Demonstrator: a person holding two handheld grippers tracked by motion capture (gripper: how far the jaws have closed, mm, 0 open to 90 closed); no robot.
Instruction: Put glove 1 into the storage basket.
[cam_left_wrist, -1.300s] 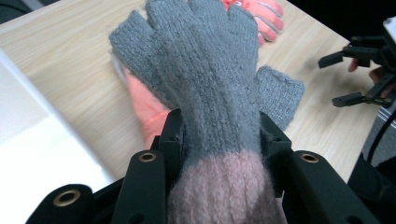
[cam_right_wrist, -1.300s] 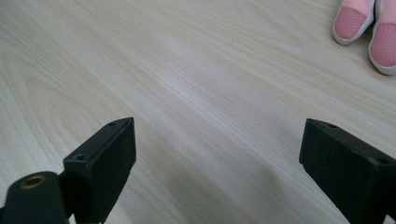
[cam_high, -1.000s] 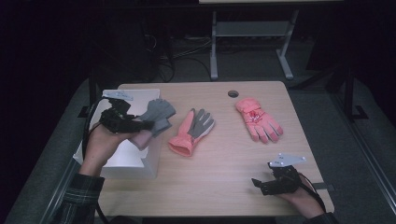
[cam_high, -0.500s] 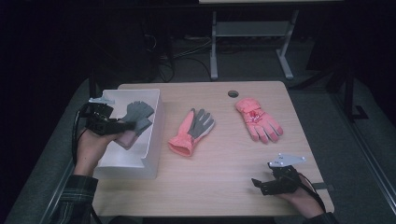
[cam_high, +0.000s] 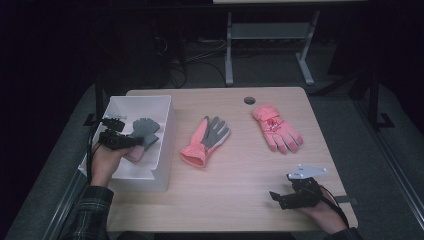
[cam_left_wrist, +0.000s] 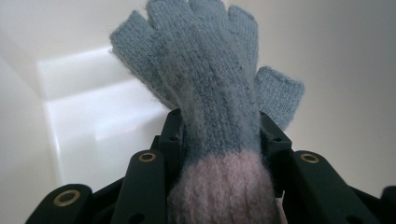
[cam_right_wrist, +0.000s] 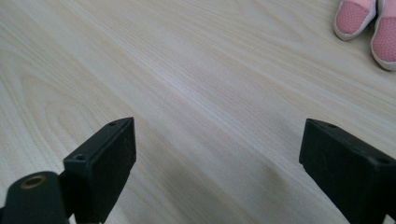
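At the far left, my left tongs (cam_high: 131, 141) are clamped on a grey knitted fingerless glove with a pale pink ribbed cuff (cam_high: 144, 131), holding it inside the white rectangular plastic bin (cam_high: 159, 176) that stands on the left part of the pale wooden worktop (cam_high: 240, 190). In the left gripper view the black jaws press on either side of the glove (cam_left_wrist: 212, 107) just above its cuff, the grey finger stubs fanning upward against the bin's white wall (cam_left_wrist: 74, 107).

Just right of the bin lies a coral winter glove with a grey palm (cam_high: 206, 141), its cuff toward me. Farther right, near the round cable hole in the worktop (cam_high: 249, 100), lies a pink padded winter glove (cam_high: 276, 128), fingers pointing toward the right edge.

At the near right, my right tongs (cam_high: 274, 198) rest low over the bare wood, jaws spread wide with nothing between them. In the right gripper view, pink fingertips of a glove (cam_right_wrist: 369, 23) show at the top right corner, well apart from the jaws.
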